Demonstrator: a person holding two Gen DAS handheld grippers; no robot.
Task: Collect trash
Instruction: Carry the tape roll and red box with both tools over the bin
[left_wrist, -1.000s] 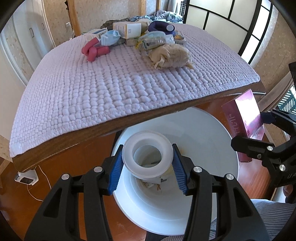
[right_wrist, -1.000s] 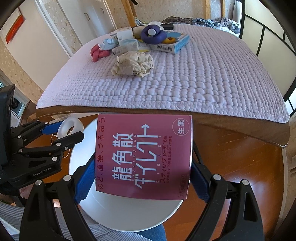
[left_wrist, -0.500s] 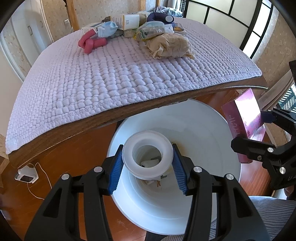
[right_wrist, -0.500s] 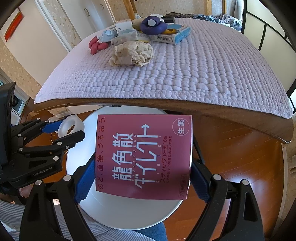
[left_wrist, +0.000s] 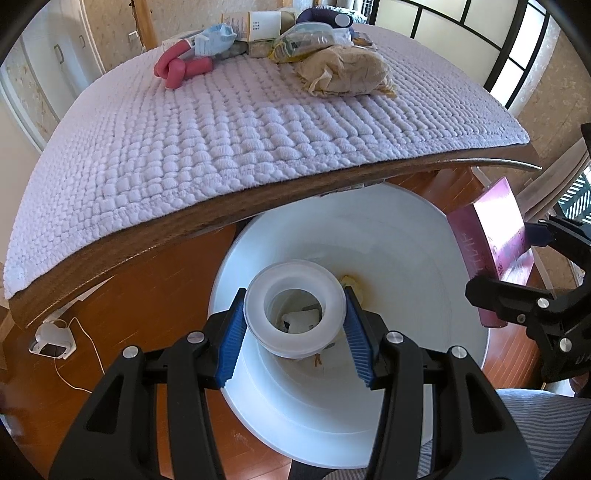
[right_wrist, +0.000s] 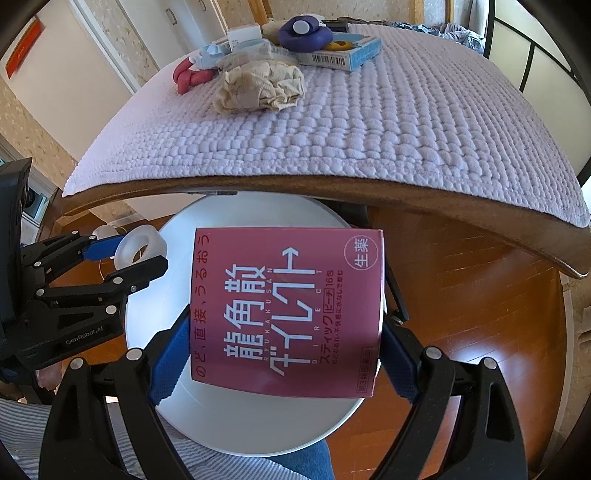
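Note:
My left gripper (left_wrist: 294, 325) is shut on a white plastic ring (left_wrist: 295, 291) and holds it over the open white trash bin (left_wrist: 424, 258), which stands on the floor below the table edge. My right gripper (right_wrist: 286, 349) is shut on a flat maroon medicine box (right_wrist: 286, 310) above the same bin (right_wrist: 177, 243). The ring (right_wrist: 139, 246) and the left gripper (right_wrist: 110, 258) show at the left of the right wrist view. The box (left_wrist: 495, 243) and right gripper show at the right of the left wrist view. A few scraps lie in the bin's bottom.
The table above the bin carries a white knitted cloth (left_wrist: 221, 140). At its far side lie a crumpled beige paper (left_wrist: 343, 72), a pink twisted object (left_wrist: 181, 68), a purple object (right_wrist: 303, 33), a blue box (right_wrist: 347, 55) and other packets. A white charger (left_wrist: 51, 338) lies on the wooden floor.
Both grippers have moved lower and back from the table, keeping their loads. The bin fills more of both views and the table edge sits higher.

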